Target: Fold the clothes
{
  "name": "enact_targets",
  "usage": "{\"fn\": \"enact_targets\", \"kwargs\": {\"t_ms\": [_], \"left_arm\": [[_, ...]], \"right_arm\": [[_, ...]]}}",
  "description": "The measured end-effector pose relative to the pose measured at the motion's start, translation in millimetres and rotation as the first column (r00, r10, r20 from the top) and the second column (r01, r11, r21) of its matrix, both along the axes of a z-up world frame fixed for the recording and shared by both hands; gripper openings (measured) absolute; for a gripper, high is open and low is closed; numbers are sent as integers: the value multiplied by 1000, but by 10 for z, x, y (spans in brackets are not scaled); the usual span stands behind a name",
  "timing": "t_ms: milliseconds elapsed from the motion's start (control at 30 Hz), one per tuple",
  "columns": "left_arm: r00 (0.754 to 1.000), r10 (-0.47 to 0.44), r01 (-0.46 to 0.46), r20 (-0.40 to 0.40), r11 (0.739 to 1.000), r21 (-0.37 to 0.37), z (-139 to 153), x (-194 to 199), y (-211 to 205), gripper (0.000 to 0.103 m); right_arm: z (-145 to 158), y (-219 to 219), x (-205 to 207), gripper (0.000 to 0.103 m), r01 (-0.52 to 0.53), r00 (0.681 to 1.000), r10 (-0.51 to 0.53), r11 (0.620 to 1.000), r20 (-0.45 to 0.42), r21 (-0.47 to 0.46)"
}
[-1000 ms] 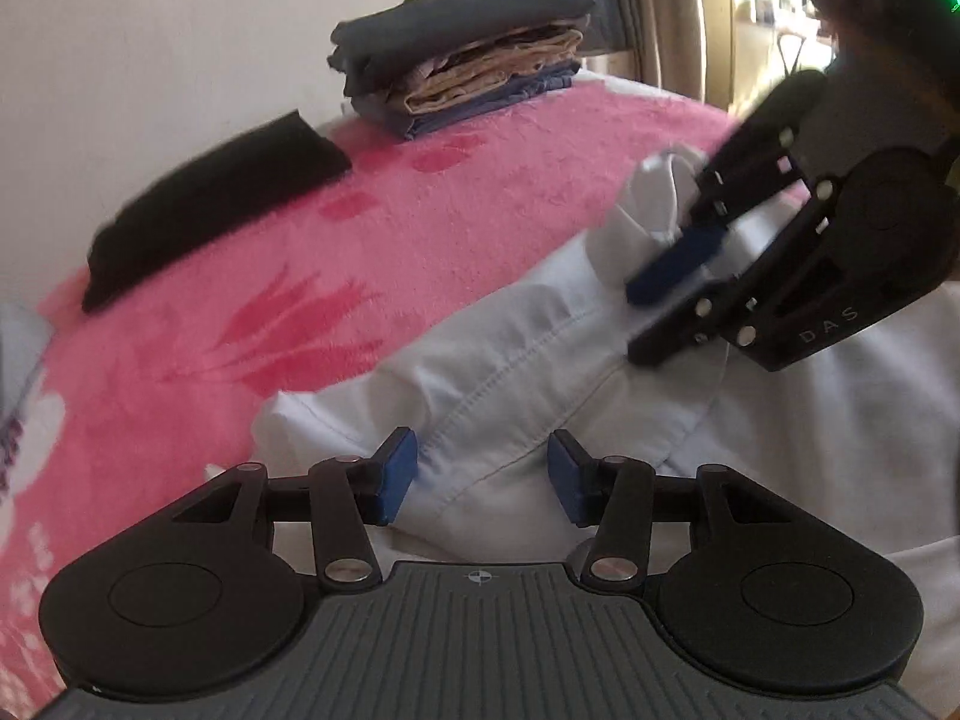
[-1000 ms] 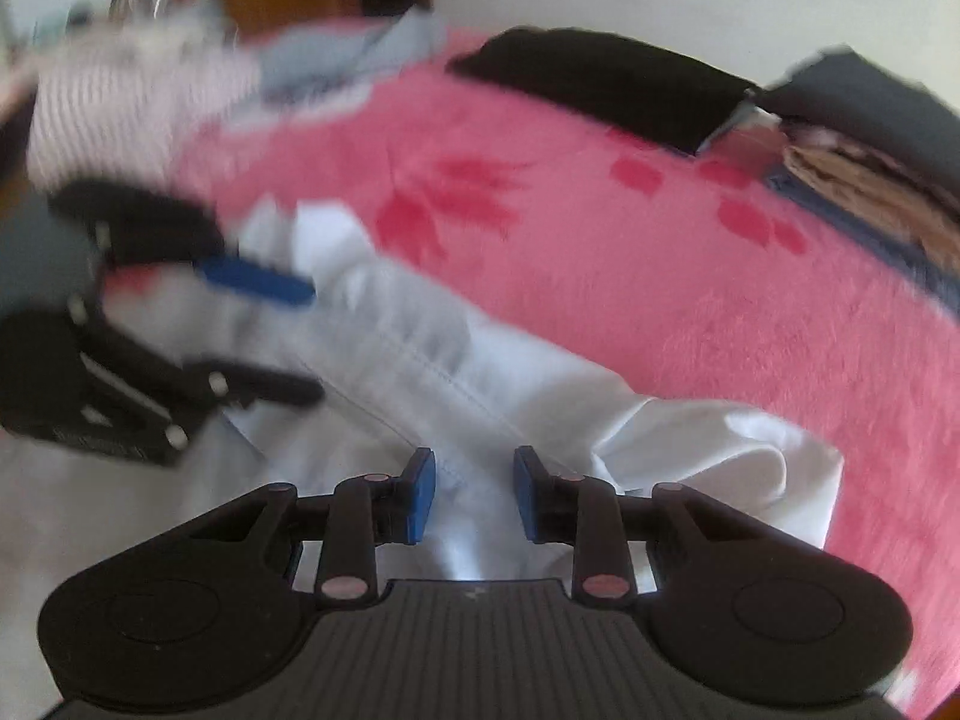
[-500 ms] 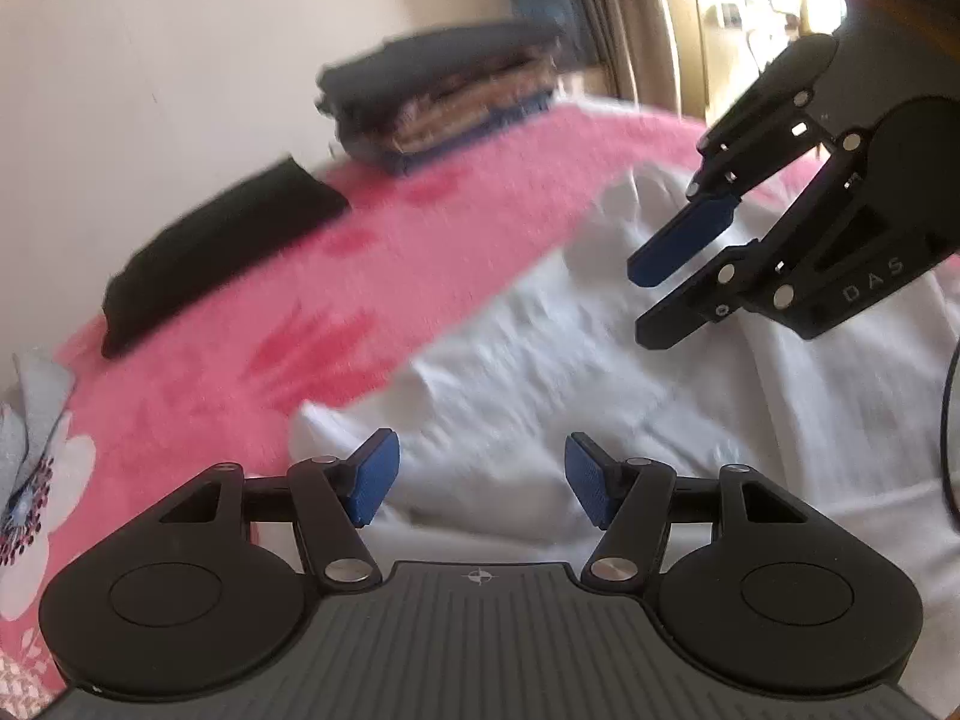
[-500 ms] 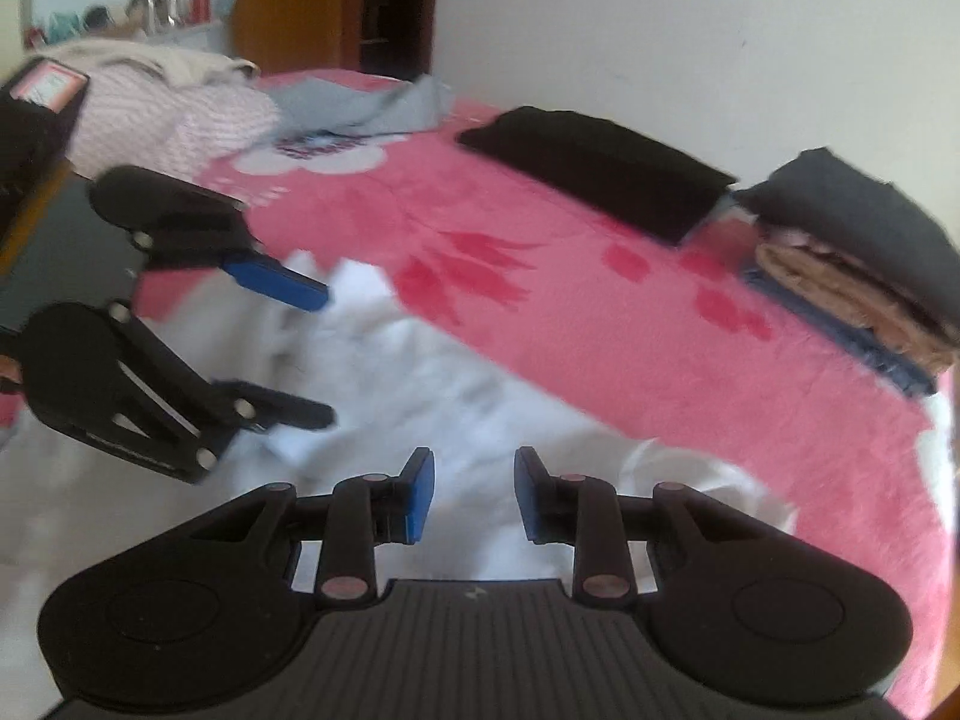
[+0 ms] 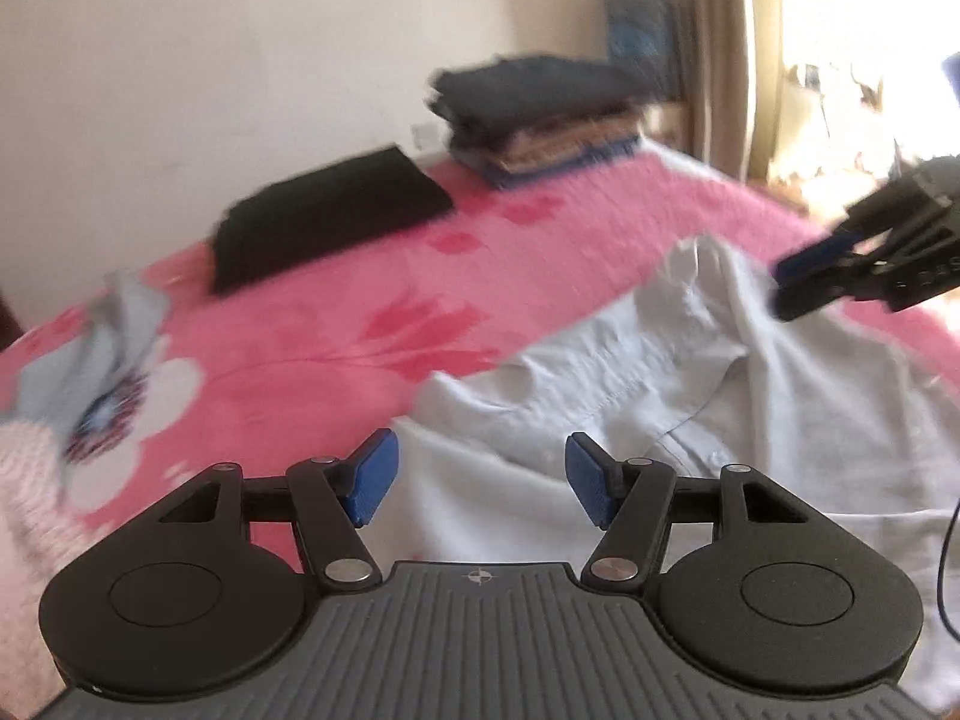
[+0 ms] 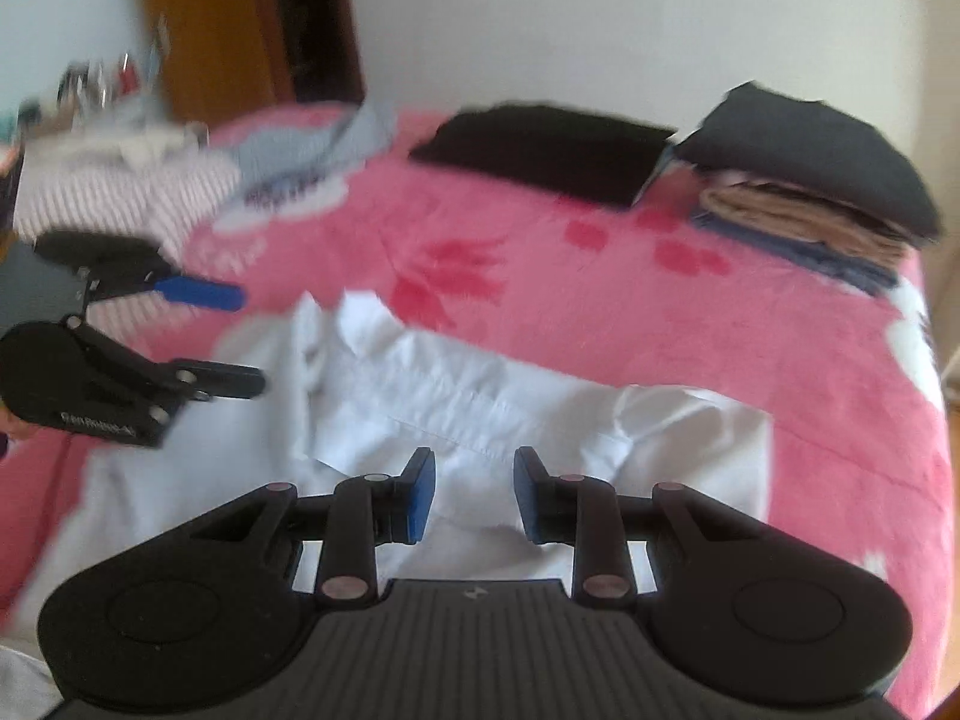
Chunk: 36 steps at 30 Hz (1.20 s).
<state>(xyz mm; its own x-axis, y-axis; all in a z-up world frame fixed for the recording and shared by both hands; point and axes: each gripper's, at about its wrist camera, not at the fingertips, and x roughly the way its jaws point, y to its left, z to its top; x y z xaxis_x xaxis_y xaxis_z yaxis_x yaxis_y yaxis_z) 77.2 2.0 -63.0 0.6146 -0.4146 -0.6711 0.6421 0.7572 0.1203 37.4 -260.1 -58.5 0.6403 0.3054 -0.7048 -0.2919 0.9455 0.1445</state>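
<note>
**Shirt lies crosswise under both grippers, neither one holding it**

Shirt (image 5: 690, 396), pale blue-white, is spread rumpled on the pink blanket (image 5: 336, 324) right below and ahead of you. In the left wrist view its collar peak stands up at the far right and the shoulder seam runs down from there toward your left gripper (image 5: 477, 477). In the right wrist view the same garment stretches from the collar at upper left to a bunched sleeve end at the right edge, so its long axis runs roughly across your front, from one hand to the other.

Your left gripper has its jaws spread wide with nothing between the blue pads; cloth shows only beneath the gap. Your right gripper (image 6: 474, 495) has its jaws set narrower but still apart, and no fabric is pinched there either.

Judging from both views, your right gripper hangs near the collar peak and your left near the lower seam and hem side, each above the cloth, not on it. The coming grasp probably turns on that split: each hand takes the end nearest it, so you fold along the length without crossing over.

Beyond the shirt, a folded black garment (image 5: 324, 216) and a stack of folded clothes (image 5: 540, 114) sit well apart by the wall.
</note>
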Motion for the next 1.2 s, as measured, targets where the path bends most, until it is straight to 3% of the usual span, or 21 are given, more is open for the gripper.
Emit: {"fn": "enact_targets", "kwargs": {"t_ms": [200,267,367,500,600,733,967,1200], "left_arm": [[999,33,-31,35,997,-73,609,-709,622,86],[999,36,-32,40,994,-103,711,-989,825,98],[999,46,-49,-26,988,-149,699,-1327,1106,103],[976,122,-159,-179,965,-209,453,-1721,1415,103],[930,176,-260,-324,935,-239,145,-1953,1541,103],[871,205,-340,-447,908,-246,-167,-2210,1508,103],[865,157,-298,-477,924,-237,-283,-2482,1233,103],[879,195,-317,-435,921,-227,-259,-2619,1221,103]], "right_arm": [[500,-165,-738,32,53,998,-60,983,36,177],[598,-133,-1008,34,47,998,-54,977,25,209],[635,-51,-1408,40,43,999,-43,970,-7,241],[593,62,-1852,45,31,1000,-29,967,-12,254],[506,112,-2061,47,34,999,-28,953,-23,301],[379,206,-2190,50,53,997,-33,954,-71,296],[397,382,-2399,70,53,998,-40,961,-55,271],[495,391,-2518,95,68,998,-68,954,-9,292]]}}
